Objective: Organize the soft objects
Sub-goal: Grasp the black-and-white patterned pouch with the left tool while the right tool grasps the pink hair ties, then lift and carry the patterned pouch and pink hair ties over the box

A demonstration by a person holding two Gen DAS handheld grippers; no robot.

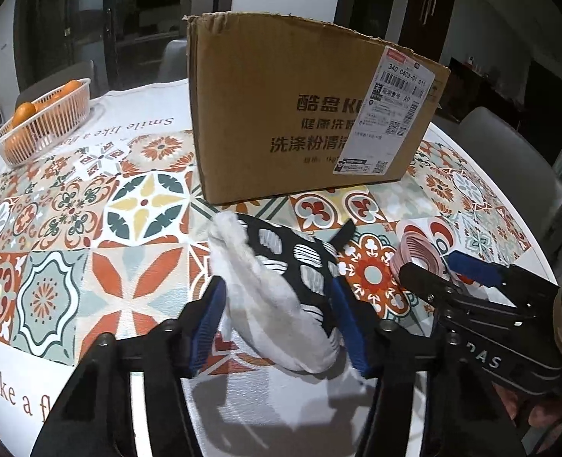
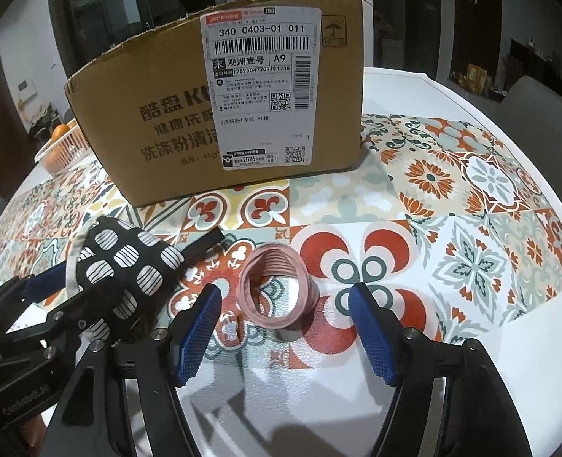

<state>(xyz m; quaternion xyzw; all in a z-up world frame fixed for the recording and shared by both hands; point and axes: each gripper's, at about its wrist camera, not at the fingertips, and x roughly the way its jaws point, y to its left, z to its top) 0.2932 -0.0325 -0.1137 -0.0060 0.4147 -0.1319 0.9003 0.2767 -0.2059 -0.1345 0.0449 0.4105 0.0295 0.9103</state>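
A black oven mitt with white striped ovals and white lining lies on the patterned tablecloth between the blue pads of my left gripper, which touch its sides. It also shows in the right wrist view. A coiled pink band lies on the cloth just ahead of my right gripper, which is open and empty, apart from the coil. The coil shows in the left wrist view too. A cardboard box stands behind both.
A white basket with oranges sits at the far left of the round table. Grey chairs stand around the table. My right gripper also shows in the left wrist view.
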